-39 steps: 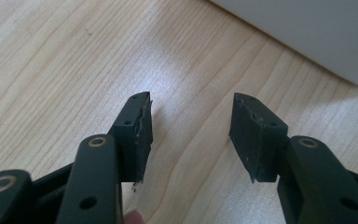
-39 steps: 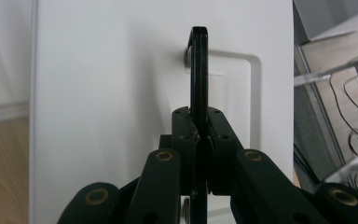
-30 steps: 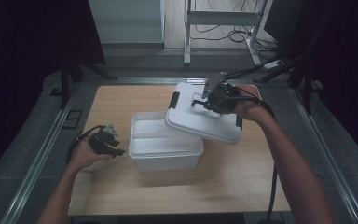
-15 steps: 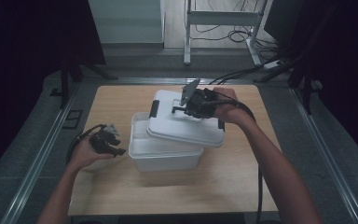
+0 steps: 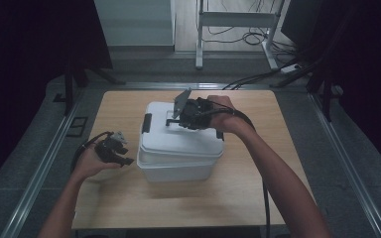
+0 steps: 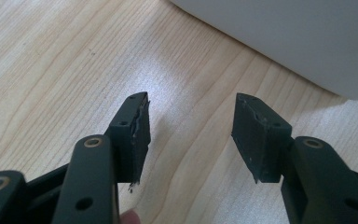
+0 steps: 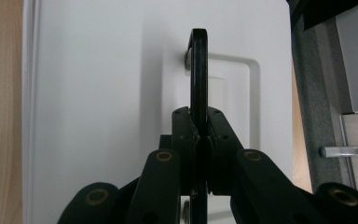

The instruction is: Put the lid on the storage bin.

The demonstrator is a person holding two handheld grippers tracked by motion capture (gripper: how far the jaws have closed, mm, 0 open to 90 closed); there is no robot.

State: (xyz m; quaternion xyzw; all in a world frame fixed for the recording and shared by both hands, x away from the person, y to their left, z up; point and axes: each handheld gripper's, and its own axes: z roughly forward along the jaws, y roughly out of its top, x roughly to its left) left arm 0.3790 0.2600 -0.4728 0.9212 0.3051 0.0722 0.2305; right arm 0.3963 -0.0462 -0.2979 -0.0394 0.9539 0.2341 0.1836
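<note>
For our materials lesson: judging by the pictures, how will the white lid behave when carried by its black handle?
The lid probably stays stiff: it looks flat, not sagging. It may swing or tilt, since the right tool pinches only the thin central handle. Likely light, carried one-handed.

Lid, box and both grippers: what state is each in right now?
Lid: on top of the box, held by its black handle.
Box: covered by the lid, resting on the table.
Right gripper: shut on the handle.
Left gripper: open, nothing between its jaws.
</note>
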